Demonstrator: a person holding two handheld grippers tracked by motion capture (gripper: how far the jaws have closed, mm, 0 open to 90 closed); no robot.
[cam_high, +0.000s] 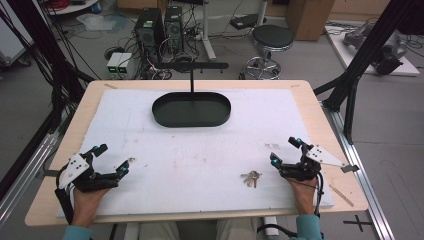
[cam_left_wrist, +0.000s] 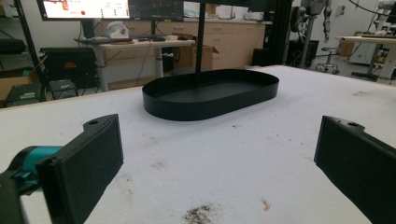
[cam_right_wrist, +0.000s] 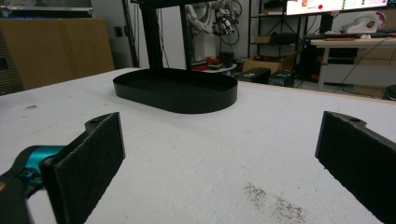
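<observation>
Left tool (cam_high: 111, 159) at lower left of high view, jaws wide apart, empty, resting low on white foam-covered tabletop (cam_high: 190, 150). Right tool (cam_high: 286, 151) at lower right, jaws likewise spread, nothing between. Small bunch of metal keys (cam_high: 251, 177) on foam just beside right tool, untouched. Black oval metal tray with upright post (cam_high: 191, 109) at upper centre, empty, well apart from both tools; probably drop-off spot. Looks like ready stance.

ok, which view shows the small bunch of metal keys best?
High view: the small bunch of metal keys lies in plain sight on the white foam mat, beside the right gripper. Both gripper views look toward the black oval tray instead.
</observation>
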